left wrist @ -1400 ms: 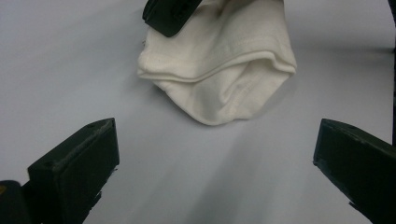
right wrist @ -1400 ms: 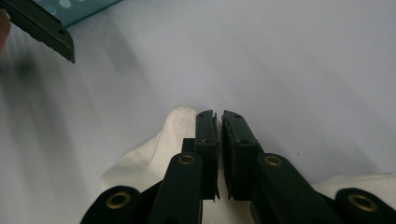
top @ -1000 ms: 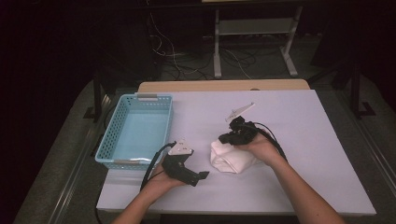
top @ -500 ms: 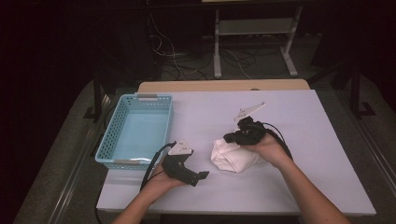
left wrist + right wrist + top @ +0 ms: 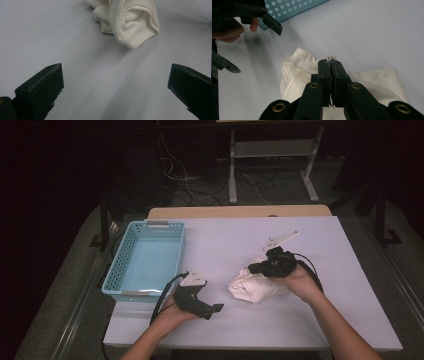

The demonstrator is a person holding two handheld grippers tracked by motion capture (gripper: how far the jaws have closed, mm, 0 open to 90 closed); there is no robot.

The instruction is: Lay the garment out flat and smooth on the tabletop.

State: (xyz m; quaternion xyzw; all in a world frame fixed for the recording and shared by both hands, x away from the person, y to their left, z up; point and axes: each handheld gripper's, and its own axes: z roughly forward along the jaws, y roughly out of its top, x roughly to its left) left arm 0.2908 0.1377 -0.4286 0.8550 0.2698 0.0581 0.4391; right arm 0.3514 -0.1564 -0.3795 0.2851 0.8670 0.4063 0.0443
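A crumpled white cloth [image 5: 255, 287] lies on the white table [image 5: 225, 245], right of the middle. My right gripper [image 5: 253, 268] sits over its top and points left. In the right gripper view the right gripper [image 5: 329, 62] is shut on a fold of the cloth [image 5: 297, 70], and a small white label [image 5: 331, 57] sticks out past the tips. My left gripper [image 5: 211, 306] rests low near the table's front edge, open and pointing at the cloth. In the left gripper view the left gripper [image 5: 115, 75] has bare table between its jaws, and the cloth [image 5: 130, 22] lies ahead.
A light blue perforated basket [image 5: 145, 227] stands at the table's left side with nothing in it; its corner [image 5: 294, 10] shows in the right gripper view. Behind the table are a dark floor, cables and a metal stand [image 5: 270, 155].
My right gripper has moved to the right and slightly up with the cloth's fold in it, and the cloth has shifted with it. The left gripper has stayed put.
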